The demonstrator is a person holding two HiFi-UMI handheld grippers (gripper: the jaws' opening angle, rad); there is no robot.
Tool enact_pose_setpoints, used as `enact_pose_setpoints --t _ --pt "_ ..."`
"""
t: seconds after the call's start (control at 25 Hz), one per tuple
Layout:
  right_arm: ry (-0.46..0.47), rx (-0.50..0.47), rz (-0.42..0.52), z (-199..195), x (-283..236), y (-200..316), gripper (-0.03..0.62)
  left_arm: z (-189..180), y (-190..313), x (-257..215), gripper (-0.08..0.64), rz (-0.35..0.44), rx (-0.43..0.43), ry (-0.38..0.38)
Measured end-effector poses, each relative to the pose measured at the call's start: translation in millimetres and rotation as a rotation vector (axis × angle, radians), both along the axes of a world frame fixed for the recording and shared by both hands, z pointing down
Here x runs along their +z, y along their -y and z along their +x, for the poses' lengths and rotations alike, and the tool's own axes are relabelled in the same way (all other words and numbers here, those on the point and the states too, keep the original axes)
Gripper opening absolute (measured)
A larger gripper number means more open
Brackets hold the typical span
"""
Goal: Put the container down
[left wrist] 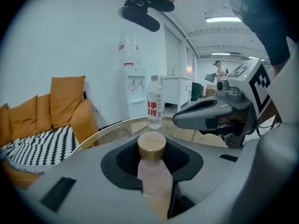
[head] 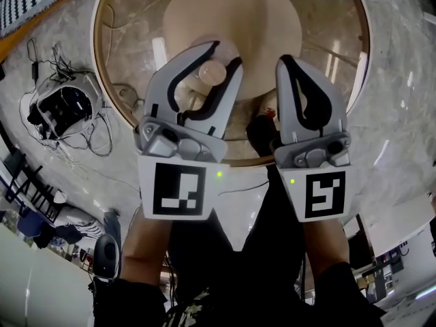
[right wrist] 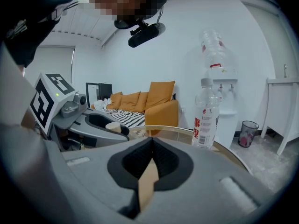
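A round glass worktop [head: 129, 43] with a brass-coloured rim stands over marble floor [head: 398, 101]. The left tool [head: 225, 56] grips, part-open, a small clear container [left wrist: 154, 178] with a smooth round wooden lid [left wrist: 152, 146], above the glass. The right tool [head: 291, 63] is closed, empty. Released while tilted, the narrow container could topple or knock the hard glass.

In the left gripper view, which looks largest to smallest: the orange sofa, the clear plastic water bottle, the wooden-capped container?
1. Orange sofa.
2. Pale wooden-capped container, though nearness to the camera inflates it.
3. Clear plastic water bottle with red label.
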State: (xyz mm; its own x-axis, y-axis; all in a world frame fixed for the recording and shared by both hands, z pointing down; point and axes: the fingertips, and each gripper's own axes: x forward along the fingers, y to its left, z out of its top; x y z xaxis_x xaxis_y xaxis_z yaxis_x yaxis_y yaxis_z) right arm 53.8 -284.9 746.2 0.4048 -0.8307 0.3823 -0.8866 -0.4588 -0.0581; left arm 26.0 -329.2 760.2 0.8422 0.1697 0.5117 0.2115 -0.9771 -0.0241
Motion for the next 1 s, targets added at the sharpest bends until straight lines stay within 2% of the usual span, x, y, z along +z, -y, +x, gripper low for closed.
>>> enact_pose_setpoints --t 1.0 --pt "0.008 0.006 -0.011 5.8 30.9 -12.9 -0.005 10.8 -19.5 33.0 0.133 0.005 0.067 -0.002"
